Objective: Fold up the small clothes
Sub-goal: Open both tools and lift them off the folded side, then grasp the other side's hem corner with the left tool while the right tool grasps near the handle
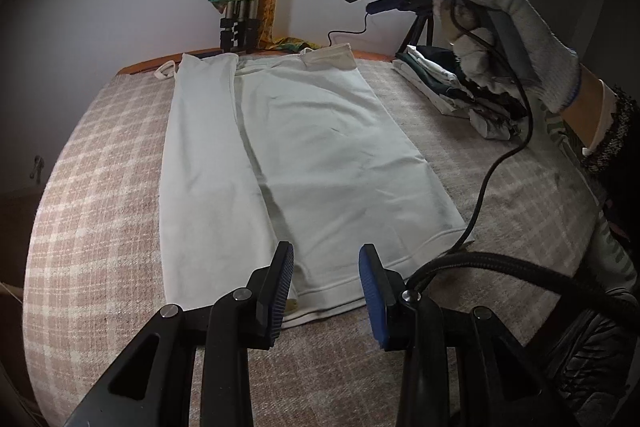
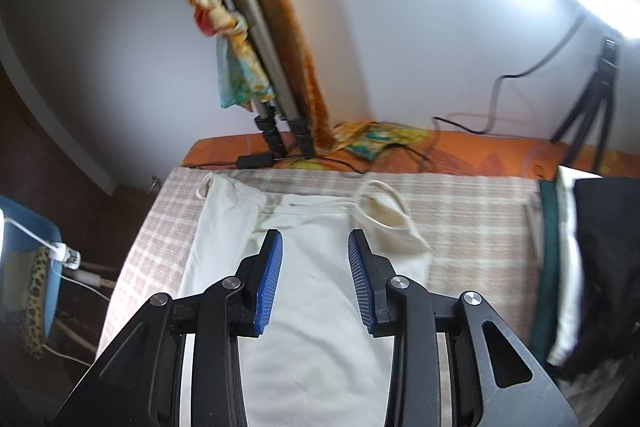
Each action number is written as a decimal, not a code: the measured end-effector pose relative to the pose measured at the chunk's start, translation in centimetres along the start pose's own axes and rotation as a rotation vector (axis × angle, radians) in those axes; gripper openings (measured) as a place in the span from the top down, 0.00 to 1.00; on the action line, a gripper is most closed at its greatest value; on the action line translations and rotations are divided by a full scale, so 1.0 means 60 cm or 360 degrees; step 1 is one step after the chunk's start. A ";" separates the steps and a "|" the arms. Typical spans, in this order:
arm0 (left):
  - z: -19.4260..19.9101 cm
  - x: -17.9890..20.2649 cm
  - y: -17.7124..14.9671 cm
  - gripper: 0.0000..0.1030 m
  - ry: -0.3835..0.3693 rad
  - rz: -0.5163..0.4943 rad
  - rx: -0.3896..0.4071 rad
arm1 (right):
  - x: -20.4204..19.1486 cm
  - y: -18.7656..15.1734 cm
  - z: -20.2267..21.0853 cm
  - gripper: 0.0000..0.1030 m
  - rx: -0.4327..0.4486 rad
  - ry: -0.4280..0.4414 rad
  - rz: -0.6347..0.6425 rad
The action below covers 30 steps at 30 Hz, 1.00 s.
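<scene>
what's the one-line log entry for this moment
step: mid-fold | white top: flat on checked cloth, left side folded in | left gripper: open, near hem | right gripper: open, raised | folded pile: right

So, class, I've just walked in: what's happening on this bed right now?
A person holding a gripper in each hand is folding a white garment spread on the checked bedcover. One long side is already folded inward. The left gripper hovers open at the near hem, touching nothing. The right gripper, also open and empty, is raised above the cloth. A stack of folded clothes waits at the right.
</scene>
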<state>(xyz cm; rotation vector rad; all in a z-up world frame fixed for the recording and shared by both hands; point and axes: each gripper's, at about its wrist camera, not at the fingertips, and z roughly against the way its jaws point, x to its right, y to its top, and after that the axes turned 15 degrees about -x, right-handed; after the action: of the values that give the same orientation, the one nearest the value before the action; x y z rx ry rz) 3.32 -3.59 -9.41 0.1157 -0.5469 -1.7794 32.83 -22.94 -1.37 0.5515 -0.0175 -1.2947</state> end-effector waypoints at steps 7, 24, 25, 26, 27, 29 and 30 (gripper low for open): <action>0.001 0.047 0.010 0.66 0.0037 -0.0066 0.0064 | 0.073 -0.077 0.096 0.68 0.0061 -0.0027 -0.0049; -0.047 0.191 0.037 0.63 -0.0064 -0.0272 0.0053 | 0.162 -0.236 0.124 0.63 -0.0003 -0.0085 -0.0054; -0.053 0.200 0.038 0.62 -0.0067 -0.0290 0.0044 | 0.165 -0.238 0.119 0.63 -0.0014 -0.0075 -0.0052; -0.059 0.209 0.039 0.60 -0.0069 -0.0309 0.0033 | 0.168 -0.240 0.114 0.63 -0.0020 -0.0068 -0.0051; -0.066 0.217 0.040 0.58 -0.0070 -0.0327 0.0023 | 0.171 -0.238 0.106 0.63 -0.0026 -0.0058 -0.0051; -0.079 0.233 0.041 0.55 -0.0067 -0.0365 0.0004 | 0.177 -0.234 0.092 0.62 -0.0035 -0.0036 -0.0054; -0.086 0.240 0.041 0.54 -0.0058 -0.0380 -0.0006 | 0.179 -0.234 0.084 0.62 -0.0041 -0.0029 -0.0054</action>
<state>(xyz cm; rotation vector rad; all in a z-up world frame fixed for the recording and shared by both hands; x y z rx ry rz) 3.22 -19.07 -10.00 0.1513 -0.5746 -2.0182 21.70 -36.90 -5.62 0.5200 -0.0064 -1.3313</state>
